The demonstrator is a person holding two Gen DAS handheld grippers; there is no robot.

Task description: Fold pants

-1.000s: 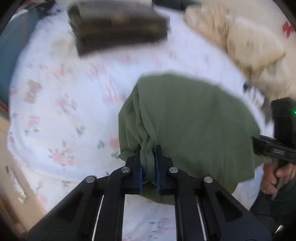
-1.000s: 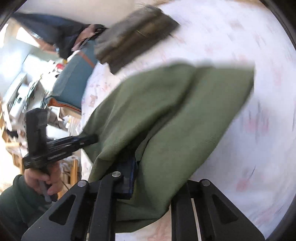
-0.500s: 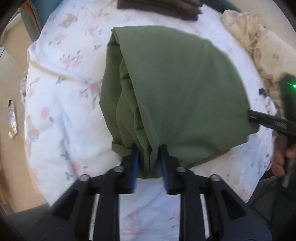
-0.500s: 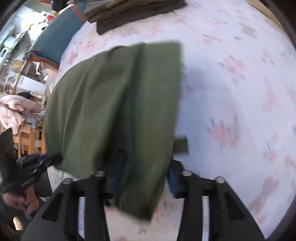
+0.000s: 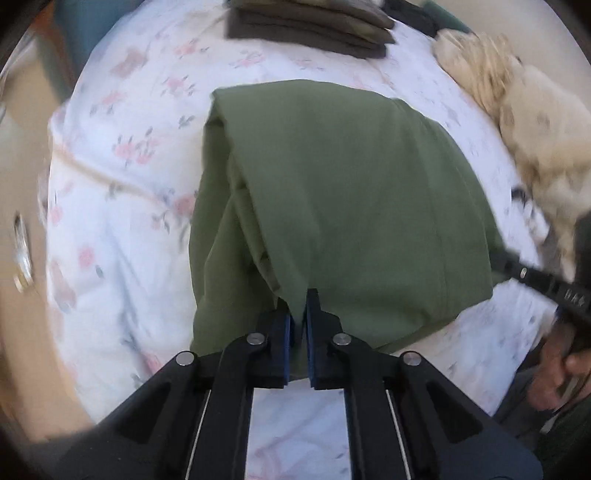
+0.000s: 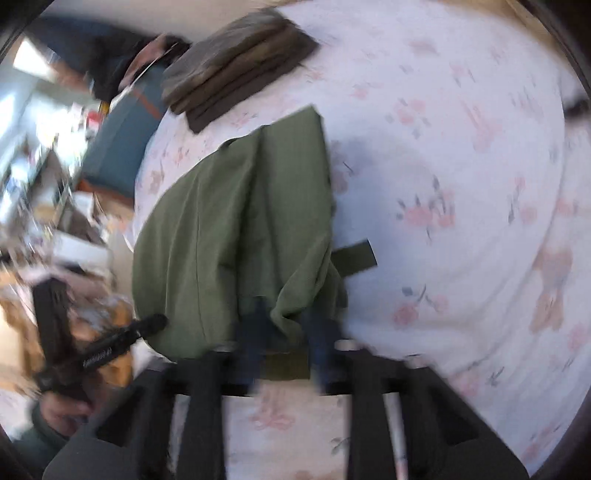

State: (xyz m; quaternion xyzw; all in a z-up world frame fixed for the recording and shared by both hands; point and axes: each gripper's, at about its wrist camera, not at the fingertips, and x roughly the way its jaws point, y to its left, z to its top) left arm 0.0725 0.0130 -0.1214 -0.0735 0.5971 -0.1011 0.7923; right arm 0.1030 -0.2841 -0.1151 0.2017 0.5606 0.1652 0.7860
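The olive green pants [image 5: 343,206] lie folded on a white floral bedsheet [image 5: 122,184]. My left gripper [image 5: 300,314] is shut on the near edge of the pants. In the right wrist view the pants [image 6: 236,236] bunch between the blue pads of my right gripper [image 6: 286,328], whose jaws stand a little apart with cloth between them; the view is blurred. The right gripper also shows at the pants' right edge in the left wrist view [image 5: 532,277].
A stack of dark folded clothes [image 5: 310,26] lies at the far end of the bed, also in the right wrist view [image 6: 236,66]. A cream fluffy blanket [image 5: 524,122] lies at the right. A blue cushion [image 6: 122,136] and a cluttered room lie beyond the bed's left edge.
Both grippers have brought the pants down and toward me, and the pants now lie flatter on the sheet. The left jaws have closed tighter on the cloth. The right view has swung.
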